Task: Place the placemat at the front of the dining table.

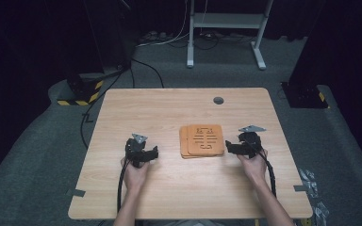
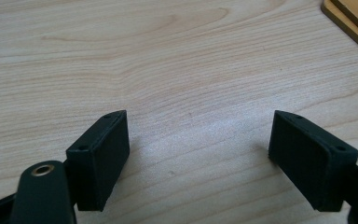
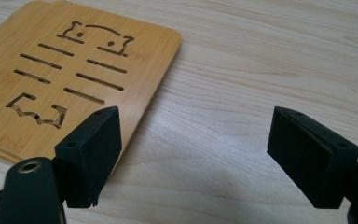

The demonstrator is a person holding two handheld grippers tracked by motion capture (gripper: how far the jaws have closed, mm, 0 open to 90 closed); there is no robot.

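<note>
Flanking stacked bamboo trivets (image 1: 201,141), unlettered: both grippers.

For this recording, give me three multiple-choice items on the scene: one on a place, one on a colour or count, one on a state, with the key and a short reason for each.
1. Where does the stack of bamboo boards lie on the table?
A. Between the two tools
B. At the far left corner
C. On the floor beside the table

2. What colour are the boards?
A. Blue
B. Orange-brown
C. White

3. How do the jaws of the right tool stand?
A. Shut on a board
B. Shut on nothing
C. Open, nothing between them

Key: 1 A, the high view has the stack between the left tool and the right tool. 2 B, both the high view and the right gripper view show warm orange-brown wood. 3 C, the right gripper view shows the jaws wide apart over bare table, beside the board's edge.
</note>
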